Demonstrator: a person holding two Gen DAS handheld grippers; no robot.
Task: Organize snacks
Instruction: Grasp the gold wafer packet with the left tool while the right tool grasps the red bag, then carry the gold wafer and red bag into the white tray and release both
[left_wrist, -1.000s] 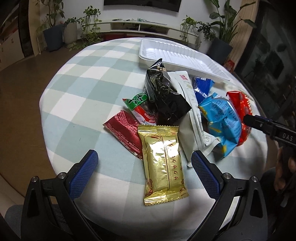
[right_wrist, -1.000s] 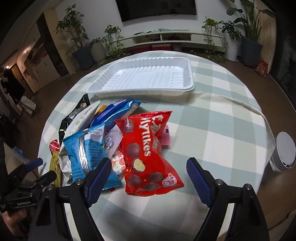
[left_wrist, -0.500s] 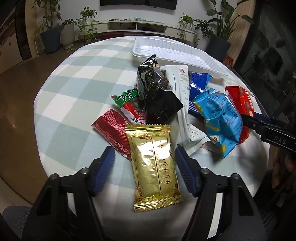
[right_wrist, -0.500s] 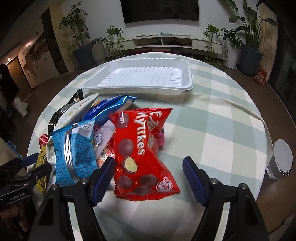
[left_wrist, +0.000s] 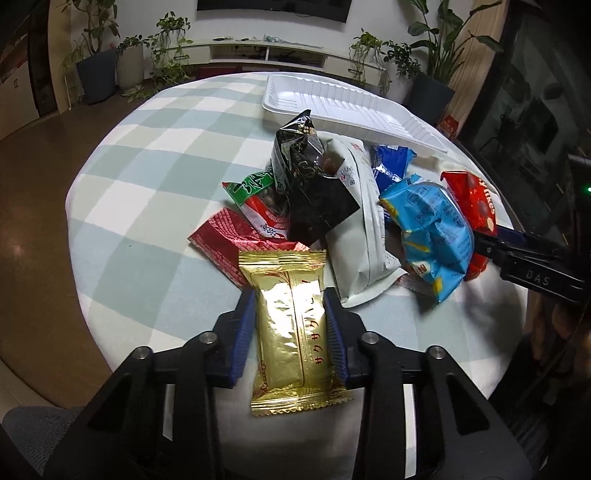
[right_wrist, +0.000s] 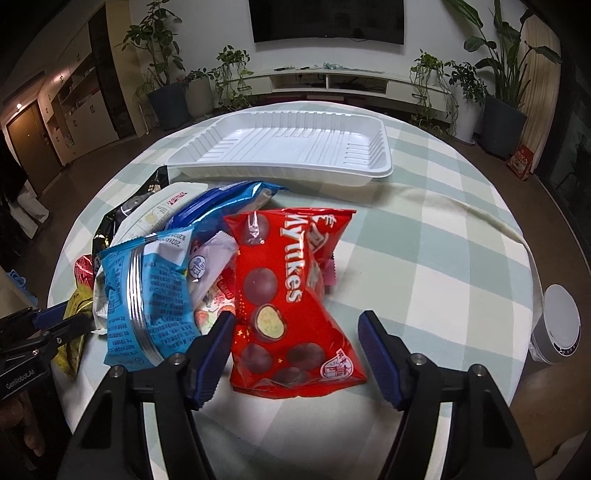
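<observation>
A pile of snack packets lies on the checked round table (left_wrist: 155, 192). My left gripper (left_wrist: 290, 302) is shut on the gold wafer packet (left_wrist: 291, 325), its blue pads pressing both long sides. Behind it lie a dark red packet (left_wrist: 225, 240), a green and red packet (left_wrist: 258, 195), a black bag (left_wrist: 314, 192), a white bag (left_wrist: 362, 229) and a light blue bag (left_wrist: 432, 225). My right gripper (right_wrist: 295, 328) is open, its fingers on either side of the red Mylikes bag (right_wrist: 288, 295). The white ribbed tray (right_wrist: 288, 144) stands empty at the far side.
A dark blue packet (right_wrist: 221, 206) and a light blue bag (right_wrist: 147, 295) lie left of the red bag. A white round device (right_wrist: 557, 325) sits off the table's right edge. Potted plants and a low TV shelf stand beyond the table.
My left gripper has closed from wide open onto the gold wafer packet. My right gripper has moved forward around the red bag and narrowed a little.
</observation>
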